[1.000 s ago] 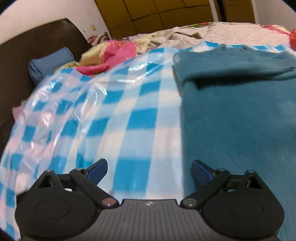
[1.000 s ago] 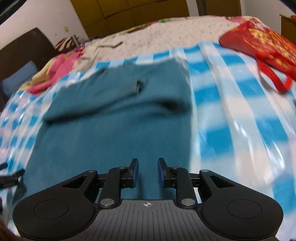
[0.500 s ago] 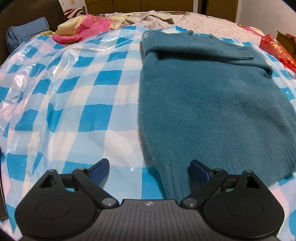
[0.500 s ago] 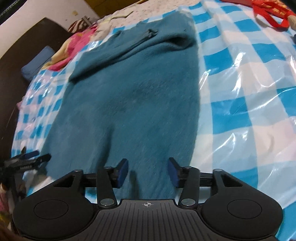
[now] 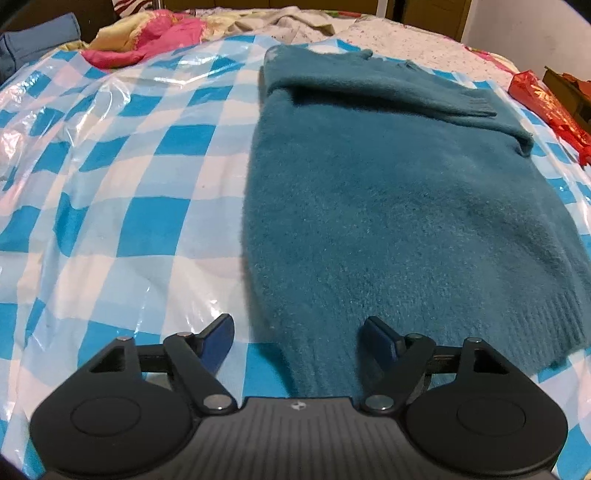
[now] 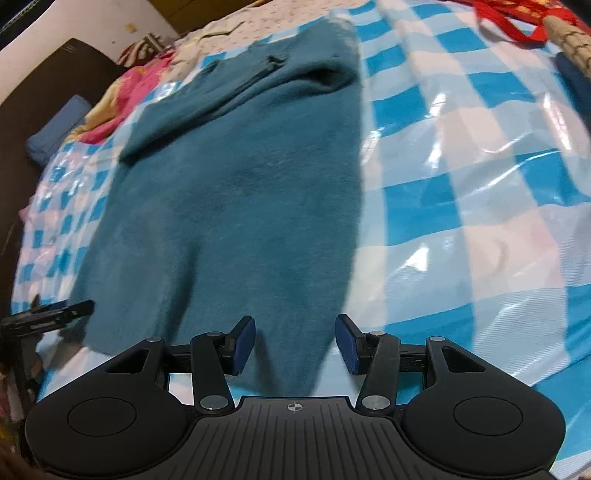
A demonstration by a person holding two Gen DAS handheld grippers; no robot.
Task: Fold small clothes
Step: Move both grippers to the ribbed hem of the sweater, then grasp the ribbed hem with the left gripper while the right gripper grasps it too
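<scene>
Teal sweater [image 6: 236, 192] flat on blue-white checked plastic sheet [image 6: 461, 177] covering bed. Sleeve [image 6: 236, 83] folded across chest at far end. Right tool [image 6: 295, 343] over sweater's near hem, jaws spread, hem's right corner between blue pads [image 6: 243, 343], contact unclear. Left tool [image 6: 48, 314] partly visible at sweater's near left corner; jaw state unreadable. Red bag [image 6: 517, 18] at sheet's far right. Pink bedding [image 6: 118, 99] and blue pillow [image 6: 55, 133] beyond far left edge.

Low wrist views, shared sweater [image 5: 388, 206]
</scene>
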